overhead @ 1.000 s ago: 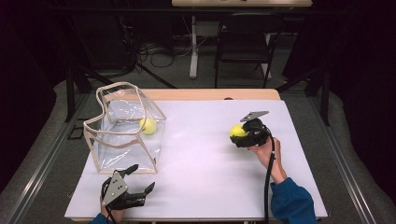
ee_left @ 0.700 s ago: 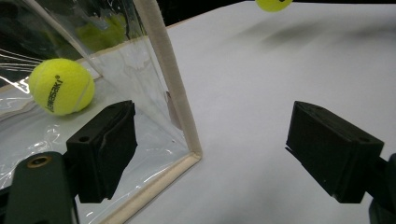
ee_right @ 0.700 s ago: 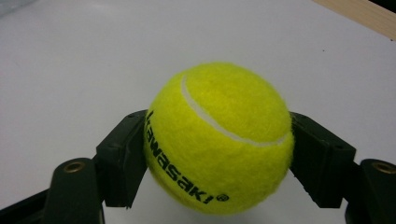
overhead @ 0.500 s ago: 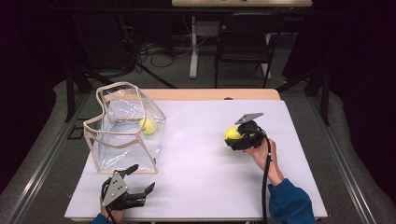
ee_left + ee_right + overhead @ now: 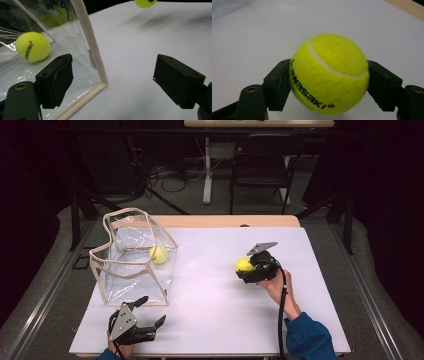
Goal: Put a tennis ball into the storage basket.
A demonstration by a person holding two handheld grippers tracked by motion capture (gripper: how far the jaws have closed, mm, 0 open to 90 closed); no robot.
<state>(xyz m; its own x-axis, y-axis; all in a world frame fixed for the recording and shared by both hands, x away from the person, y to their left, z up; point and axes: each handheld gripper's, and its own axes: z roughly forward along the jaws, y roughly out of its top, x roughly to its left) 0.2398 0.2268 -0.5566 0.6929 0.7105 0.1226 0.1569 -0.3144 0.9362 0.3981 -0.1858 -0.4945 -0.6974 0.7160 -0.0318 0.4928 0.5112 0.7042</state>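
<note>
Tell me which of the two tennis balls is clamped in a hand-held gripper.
The tennis ball on the right, squeezed between the jaws of the right hand-held gripper above the white table. The other tennis ball lies loose inside the clear bag.

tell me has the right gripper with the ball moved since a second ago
Yes. In the high view the right gripper, shut on the tennis ball, has shifted slightly left, toward the clear bag, which stays put.
</note>
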